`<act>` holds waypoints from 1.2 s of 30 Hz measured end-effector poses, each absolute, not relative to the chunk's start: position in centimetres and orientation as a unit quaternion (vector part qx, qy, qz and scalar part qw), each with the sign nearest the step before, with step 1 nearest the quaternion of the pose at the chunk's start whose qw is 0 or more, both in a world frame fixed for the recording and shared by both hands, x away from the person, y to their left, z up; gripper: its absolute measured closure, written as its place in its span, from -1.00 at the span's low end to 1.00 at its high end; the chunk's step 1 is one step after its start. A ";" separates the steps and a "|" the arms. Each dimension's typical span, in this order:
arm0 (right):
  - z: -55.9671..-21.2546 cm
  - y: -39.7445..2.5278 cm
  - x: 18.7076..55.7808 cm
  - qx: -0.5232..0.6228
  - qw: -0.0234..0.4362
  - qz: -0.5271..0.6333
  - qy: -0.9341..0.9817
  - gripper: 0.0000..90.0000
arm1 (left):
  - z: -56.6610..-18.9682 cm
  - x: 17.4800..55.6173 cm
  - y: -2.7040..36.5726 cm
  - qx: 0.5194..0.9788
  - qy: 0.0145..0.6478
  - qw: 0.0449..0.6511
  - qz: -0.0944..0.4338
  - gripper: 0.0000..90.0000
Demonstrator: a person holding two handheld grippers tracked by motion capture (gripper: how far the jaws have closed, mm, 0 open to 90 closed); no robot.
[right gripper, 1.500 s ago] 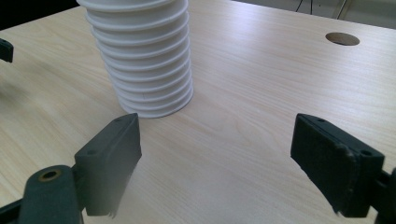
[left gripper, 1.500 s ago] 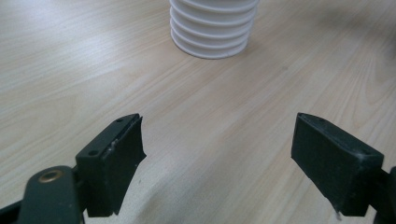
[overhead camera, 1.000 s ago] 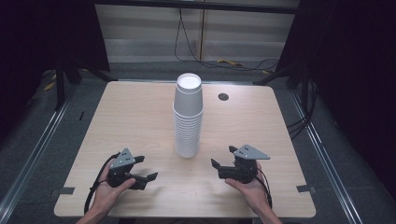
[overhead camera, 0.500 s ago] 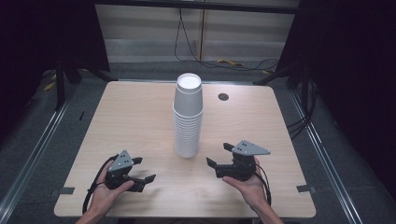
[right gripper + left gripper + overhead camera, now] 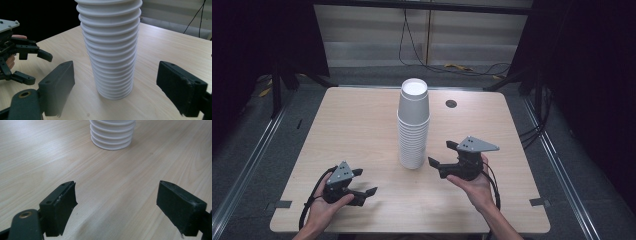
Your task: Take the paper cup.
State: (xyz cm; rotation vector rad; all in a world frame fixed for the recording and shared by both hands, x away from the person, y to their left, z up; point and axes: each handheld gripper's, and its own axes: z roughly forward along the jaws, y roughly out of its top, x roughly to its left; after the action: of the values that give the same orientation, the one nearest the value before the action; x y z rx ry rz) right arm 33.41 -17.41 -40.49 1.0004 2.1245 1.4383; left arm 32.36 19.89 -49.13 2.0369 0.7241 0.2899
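High view: tall stack of white paper cups between two spread grippers on the table.
Right gripper nearest, left gripper apart; cups look light, crushable, tippy — best pinched gently near the rims.

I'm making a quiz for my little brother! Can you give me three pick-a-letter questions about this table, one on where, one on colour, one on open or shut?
1. Where does the cup stack stand?
A. mid-table
B. on the floor
C. in a hand

2. What colour are the cups?
A. red
B. white
C. green

3. How is the right tool?
A. shut on a cup
B. shut, empty
C. open

Answers:
1 A, its base sits on the wooden table.
2 B, every rim is white.
3 C, its jaws stand wide apart before the stack.
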 end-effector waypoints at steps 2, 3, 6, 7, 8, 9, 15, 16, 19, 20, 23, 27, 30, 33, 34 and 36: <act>-40.0 -17.3 33.5 0.353 0.190 0.514 0.758 -0.68 | -49.1 32.3 19.9 0.829 0.292 0.462 0.119 -0.65; -39.7 -17.3 33.6 0.352 0.188 0.516 0.758 -0.67 | -49.1 32.3 19.9 0.828 0.293 0.462 0.119 -0.65; -38.8 -17.2 33.7 0.344 0.183 0.522 0.759 -0.67 | -49.1 32.4 19.7 0.829 0.292 0.461 0.118 -0.65; -38.5 -17.1 33.8 0.340 0.183 0.523 0.760 -0.67 | -49.1 32.5 19.6 0.829 0.293 0.462 0.118 -0.65; -38.2 -17.0 33.9 0.336 0.184 0.525 0.760 -0.67 | -49.2 32.5 19.6 0.829 0.294 0.462 0.115 -0.65; -37.8 -17.0 33.9 0.333 0.184 0.528 0.760 -0.67 | -49.2 32.5 19.5 0.828 0.296 0.464 0.109 -0.64; -36.1 -16.6 34.0 0.314 0.180 0.544 0.757 -0.67 | -49.1 32.5 19.5 0.823 0.296 0.473 0.105 -0.64; -35.9 -16.5 34.0 0.312 0.180 0.548 0.755 -0.67 | -49.1 32.5 19.5 0.822 0.297 0.475 0.103 -0.64; -35.3 -16.5 34.2 0.311 0.180 0.552 0.752 -0.67 | -49.1 32.5 19.4 0.823 0.295 0.473 0.109 -0.64; -35.1 -16.5 34.4 0.312 0.179 0.553 0.751 -0.67 | -49.1 32.5 19.4 0.822 0.294 0.474 0.113 -0.64; -34.4 -16.3 34.9 0.310 0.177 0.556 0.751 -0.67 | -49.1 32.6 19.4 0.824 0.293 0.472 0.111 -0.64; -33.5 -15.9 35.7 0.305 0.177 0.557 0.752 -0.68 | -49.2 32.7 19.3 0.827 0.290 0.469 0.112 -0.64; -32.9 -15.6 36.2 0.302 0.173 0.556 0.754 -0.68 | -49.2 32.7 19.4 0.828 0.288 0.467 0.113 -0.64; -32.3 -15.4 36.6 0.301 0.170 0.556 0.756 -0.68 | -49.2 32.6 19.3 0.826 0.290 0.469 0.111 -0.64; -32.1 -15.3 36.7 0.301 0.171 0.553 0.758 -0.68 | -49.1 32.6 19.3 0.828 0.289 0.467 0.112 -0.64; -31.8 -15.2 37.0 0.299 0.172 0.555 0.757 -0.69 | -49.2 32.6 19.2 0.829 0.288 0.465 0.113 -0.63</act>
State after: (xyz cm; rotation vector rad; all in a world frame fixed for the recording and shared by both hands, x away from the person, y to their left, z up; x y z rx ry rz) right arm 36.95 -15.21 -31.79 0.8498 2.1478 1.5743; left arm 32.56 19.21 -49.18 2.0361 0.7081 0.2780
